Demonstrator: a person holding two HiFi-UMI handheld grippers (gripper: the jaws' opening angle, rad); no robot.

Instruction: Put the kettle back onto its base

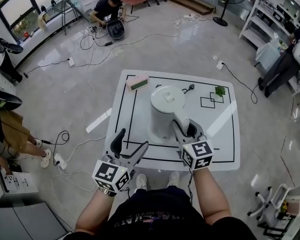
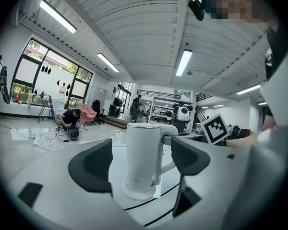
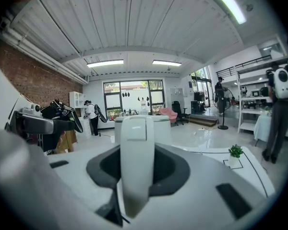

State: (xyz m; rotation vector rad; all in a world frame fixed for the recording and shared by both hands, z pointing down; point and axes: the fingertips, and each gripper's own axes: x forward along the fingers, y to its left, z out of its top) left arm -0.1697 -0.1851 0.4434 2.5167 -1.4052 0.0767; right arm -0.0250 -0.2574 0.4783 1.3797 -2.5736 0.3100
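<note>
The right hand-held gripper [image 1: 186,129] pinches the handle [image 3: 137,169] on the near side of the upright kettle [image 1: 165,109]. The left hand-held gripper [image 1: 133,139] is spread and empty, near-left.

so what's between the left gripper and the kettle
Only bare table: the head view shows the open left gripper short of the kettle, nothing in that gap.

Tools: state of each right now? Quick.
Left tool: open, holding nothing.
Right tool: closed on the kettle, at its handle.
</note>
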